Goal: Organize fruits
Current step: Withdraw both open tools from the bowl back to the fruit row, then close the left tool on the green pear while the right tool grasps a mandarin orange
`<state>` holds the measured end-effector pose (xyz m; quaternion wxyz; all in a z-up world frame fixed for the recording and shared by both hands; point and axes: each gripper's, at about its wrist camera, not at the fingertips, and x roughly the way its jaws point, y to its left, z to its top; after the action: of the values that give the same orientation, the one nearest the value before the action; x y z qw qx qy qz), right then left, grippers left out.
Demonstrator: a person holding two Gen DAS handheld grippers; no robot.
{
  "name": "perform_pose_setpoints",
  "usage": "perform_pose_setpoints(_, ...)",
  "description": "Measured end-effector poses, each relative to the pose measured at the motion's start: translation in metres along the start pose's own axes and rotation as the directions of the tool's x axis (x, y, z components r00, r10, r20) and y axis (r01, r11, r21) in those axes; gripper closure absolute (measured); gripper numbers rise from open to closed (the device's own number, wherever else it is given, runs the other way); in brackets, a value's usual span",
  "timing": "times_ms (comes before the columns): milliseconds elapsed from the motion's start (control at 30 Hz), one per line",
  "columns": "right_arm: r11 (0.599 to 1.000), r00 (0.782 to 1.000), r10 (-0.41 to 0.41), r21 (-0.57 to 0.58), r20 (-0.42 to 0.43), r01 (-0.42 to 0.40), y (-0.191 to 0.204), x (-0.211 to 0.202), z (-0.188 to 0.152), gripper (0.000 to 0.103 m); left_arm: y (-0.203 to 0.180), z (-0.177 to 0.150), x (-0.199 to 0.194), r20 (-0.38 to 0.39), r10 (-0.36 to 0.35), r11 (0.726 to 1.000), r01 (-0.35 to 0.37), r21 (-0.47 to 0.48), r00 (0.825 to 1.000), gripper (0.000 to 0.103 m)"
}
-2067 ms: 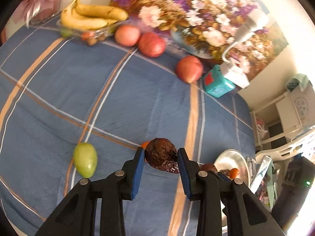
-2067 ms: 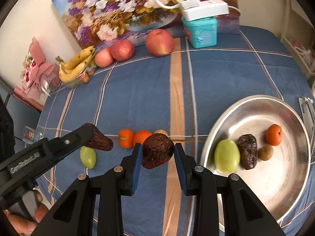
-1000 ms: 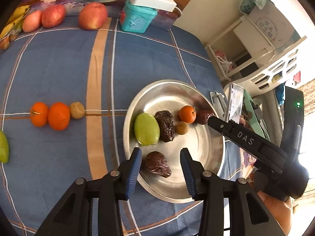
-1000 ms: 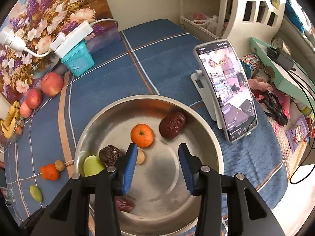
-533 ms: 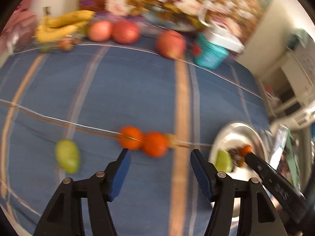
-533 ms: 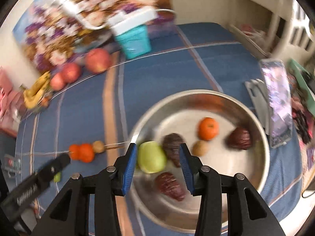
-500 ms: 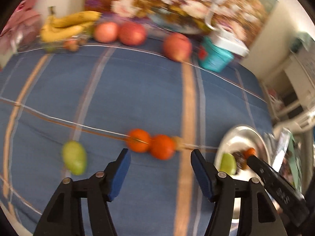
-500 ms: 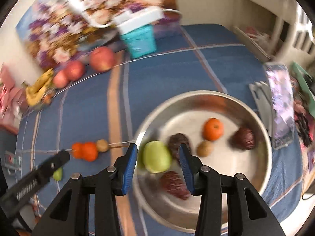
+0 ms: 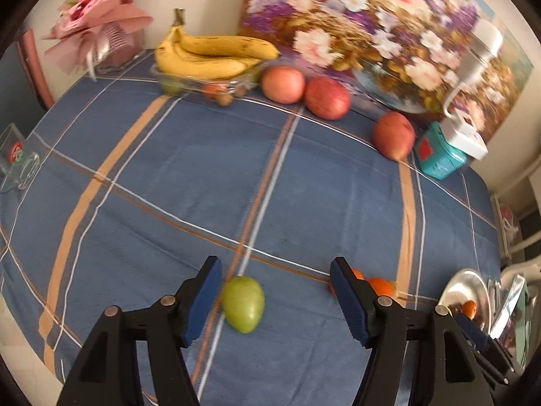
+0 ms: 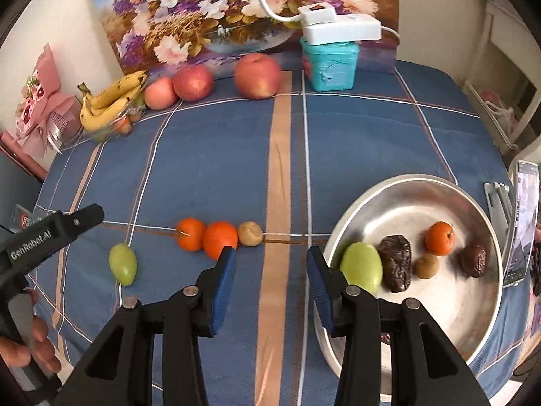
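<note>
Gaping wide with nothing between its blue pads, the left gripper (image 9: 275, 296) hangs low over the blue plaid cloth (image 9: 189, 182) on the counter. A green fruit (image 9: 243, 299) lies just inside its left finger (image 9: 203, 299), very near the pad, though whether they touch cannot be told. Behind its right finger (image 9: 348, 299) two small oranges (image 9: 378, 286) peek out, partly hidden.

The right gripper (image 10: 270, 286) is also spread and empty, poised above a tan stripe of the cloth between the row of loose fruit and the metal bowl (image 10: 419, 189). Its left finger (image 10: 223, 286) covers the near edge of one orange (image 10: 219, 238); beside that sit a second orange (image 10: 190, 233) and a small brown fruit (image 10: 249, 233), all three in a line. Its right finger (image 10: 321, 287) overlaps the bowl's rim. Inside the bowl are a green fruit (image 10: 361, 265), a dark wrinkled date (image 10: 395, 262), a small brown fruit (image 10: 426, 265), an orange (image 10: 439, 238) and another dark date (image 10: 473, 258).

Seen from the right wrist, the left gripper's black arm reaches in from the left edge, with a person's fingers (image 10: 37, 348) wrapped on its handle below. Along the far edge stand bananas (image 9: 209, 55), three apples (image 9: 326, 98), a teal box (image 10: 329, 64) and a flower painting (image 10: 236, 10). A phone on a stand (image 10: 522, 223) stands just right of the bowl.
</note>
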<state>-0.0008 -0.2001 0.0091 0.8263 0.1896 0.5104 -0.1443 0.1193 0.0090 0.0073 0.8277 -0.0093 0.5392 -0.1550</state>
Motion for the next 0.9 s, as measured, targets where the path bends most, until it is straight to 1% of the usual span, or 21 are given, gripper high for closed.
perform_pose_setpoints(67, 1.000, 1.000, -0.002, -0.008, -0.004, 0.002, 0.003, 0.003, 0.000, 0.058, 0.005, 0.001, 0.000, -0.001, -0.006, 1.000, 0.006, -0.017, 1.000, 0.031)
perform_pose_setpoints(100, 1.000, 1.000, -0.003, -0.012, -0.010, 0.002, 0.004, 0.005, 0.000, 0.056, 0.008, 0.002, 0.000, -0.001, -0.009, 1.000, 0.009, -0.026, 1.000, 0.029)
perform_pose_setpoints(133, 1.000, 1.000, -0.005, -0.015, -0.015, 0.005, 0.005, 0.009, 0.001, 0.041, 0.009, 0.002, 0.000, -0.001, -0.009, 0.999, 0.009, -0.032, 1.000, 0.024)
perform_pose_setpoints(167, 1.000, 1.000, -0.007, -0.014, -0.016, 0.007, 0.005, 0.012, 0.002, 0.024, 0.011, 0.003, 0.000, 0.000, -0.009, 0.999, 0.009, -0.037, 1.000, 0.014)
perform_pose_setpoints(200, 1.000, 1.000, -0.007, -0.013, -0.014, 0.007, 0.005, 0.014, 0.002, 0.020, 0.012, 0.003, 0.000, 0.000, -0.007, 0.999, 0.007, -0.044, 1.000, 0.008)
perform_pose_setpoints(233, 1.000, 1.000, -0.004, -0.014, -0.016, 0.004, 0.006, 0.017, 0.002, 0.020, 0.014, 0.004, 0.002, 0.000, -0.004, 0.999, 0.004, -0.052, 1.000, 0.000)
perform_pose_setpoints(333, 1.000, 1.000, 0.005, -0.020, -0.021, -0.005, 0.010, 0.023, 0.003, 0.019, 0.018, 0.005, 0.006, -0.001, -0.001, 0.999, 0.001, -0.053, 1.000, 0.000)
perform_pose_setpoints(400, 1.000, 1.000, 0.005, -0.021, -0.016, -0.006, 0.012, 0.027, 0.005, 0.013, 0.021, 0.005, 0.012, -0.012, 0.010, 0.999, -0.011, -0.049, 1.000, 0.000)
perform_pose_setpoints(433, 1.000, 1.000, 0.006, -0.019, -0.014, -0.006, 0.013, 0.030, 0.006, 0.013, 0.022, 0.005, 0.016, -0.017, 0.015, 0.999, -0.016, -0.049, 1.000, 0.000)
perform_pose_setpoints(567, 0.999, 0.998, 0.050, 0.017, -0.030, -0.050, 0.015, 0.042, 0.010, 0.013, 0.027, 0.002, 0.033, -0.049, 0.030, 0.998, -0.032, -0.054, 0.998, 0.000)
perform_pose_setpoints(633, 0.998, 0.997, 0.062, 0.034, -0.041, -0.061, 0.016, 0.048, 0.010, 0.013, 0.029, -0.001, 0.045, -0.080, 0.026, 0.998, -0.031, -0.055, 0.996, 0.000)
perform_pose_setpoints(700, 0.997, 0.996, 0.065, 0.046, -0.054, -0.062, 0.018, 0.054, 0.010, 0.015, 0.030, -0.002, 0.054, -0.115, 0.020, 0.998, -0.026, -0.055, 0.993, 0.000)
perform_pose_setpoints(733, 0.997, 0.996, 0.067, 0.047, -0.057, -0.064, 0.019, 0.055, 0.009, 0.021, 0.030, -0.005, 0.060, -0.139, 0.025, 0.998, -0.032, -0.051, 0.990, 0.000)
perform_pose_setpoints(767, 0.996, 0.995, 0.073, 0.046, -0.062, -0.070, 0.021, 0.057, 0.009, 0.032, 0.030, -0.006, 0.064, -0.155, 0.032, 0.998, -0.040, -0.051, 0.987, 0.000)
perform_pose_setpoints(833, 0.996, 0.994, 0.076, 0.043, -0.074, -0.073, 0.024, 0.061, 0.008, 0.040, 0.032, -0.008, 0.069, -0.175, 0.029, 0.997, -0.041, -0.068, 0.984, 0.000)
perform_pose_setpoints(900, 0.997, 0.994, 0.069, 0.036, -0.083, -0.067, 0.027, 0.064, 0.008, 0.042, 0.035, -0.010, 0.072, -0.181, 0.000, 0.995, -0.019, -0.102, 0.983, 0.002)
